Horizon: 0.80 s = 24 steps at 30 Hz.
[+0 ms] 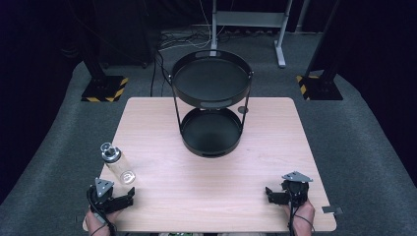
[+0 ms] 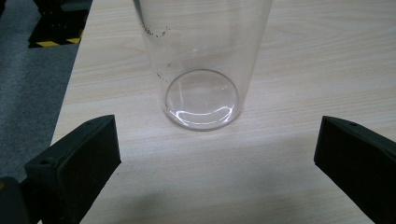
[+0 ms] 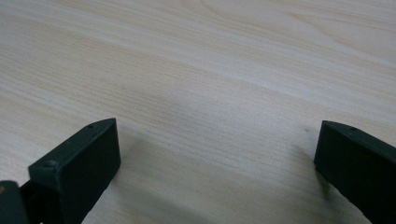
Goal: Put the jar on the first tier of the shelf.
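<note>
Wooden table (image 1: 206,182) — bottle (image 1: 118,163), tiered tray (image 1: 211,132)

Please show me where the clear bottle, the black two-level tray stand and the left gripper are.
clear bottle (image 1: 118,164): high view, on its see-through body.
black two-level tray stand (image 1: 210,101): high view, on the upper tray's front rim.
left gripper (image 1: 129,194): high view, between its open jaw tips.

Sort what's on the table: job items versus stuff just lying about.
Job:
- bottle, lying on its side ahead of the open left hand-held gripper

Lying about:
- two-tier black rack
- small dark disc beside the rack
- right hand-held gripper, open over bare table
</note>
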Each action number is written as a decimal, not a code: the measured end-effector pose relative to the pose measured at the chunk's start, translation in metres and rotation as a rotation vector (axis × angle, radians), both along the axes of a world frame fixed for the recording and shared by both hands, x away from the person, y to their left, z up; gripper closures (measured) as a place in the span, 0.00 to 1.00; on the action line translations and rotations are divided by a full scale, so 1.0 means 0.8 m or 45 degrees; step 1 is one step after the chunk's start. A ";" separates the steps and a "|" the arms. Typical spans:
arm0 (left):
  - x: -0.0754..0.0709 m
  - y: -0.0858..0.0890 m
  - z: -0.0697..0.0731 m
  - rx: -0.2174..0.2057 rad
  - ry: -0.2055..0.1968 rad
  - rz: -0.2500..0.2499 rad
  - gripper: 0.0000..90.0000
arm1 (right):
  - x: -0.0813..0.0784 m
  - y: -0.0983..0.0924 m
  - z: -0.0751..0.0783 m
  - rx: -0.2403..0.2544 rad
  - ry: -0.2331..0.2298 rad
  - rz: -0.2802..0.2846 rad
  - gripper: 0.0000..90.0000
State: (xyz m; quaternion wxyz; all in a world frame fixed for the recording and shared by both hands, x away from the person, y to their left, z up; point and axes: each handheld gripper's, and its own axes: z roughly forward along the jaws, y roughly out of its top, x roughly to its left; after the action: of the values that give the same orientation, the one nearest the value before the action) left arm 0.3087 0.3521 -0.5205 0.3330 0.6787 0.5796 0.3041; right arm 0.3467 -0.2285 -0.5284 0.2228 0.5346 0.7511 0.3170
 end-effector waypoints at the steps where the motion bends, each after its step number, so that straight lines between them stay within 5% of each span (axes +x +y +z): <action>1: 0.000 0.000 0.000 0.001 0.003 -0.003 0.00 | 0.000 0.000 0.000 0.000 0.001 0.001 0.00; 24: 0.009 -0.001 0.003 -0.012 -0.019 0.003 0.00 | -0.001 0.000 0.000 0.002 -0.007 -0.005 0.01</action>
State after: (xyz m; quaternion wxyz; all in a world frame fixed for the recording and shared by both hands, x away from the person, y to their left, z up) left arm 0.3156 0.3516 -0.5182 0.3401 0.6743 0.5792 0.3069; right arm 0.3458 -0.2283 -0.5282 0.2252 0.5353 0.7492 0.3186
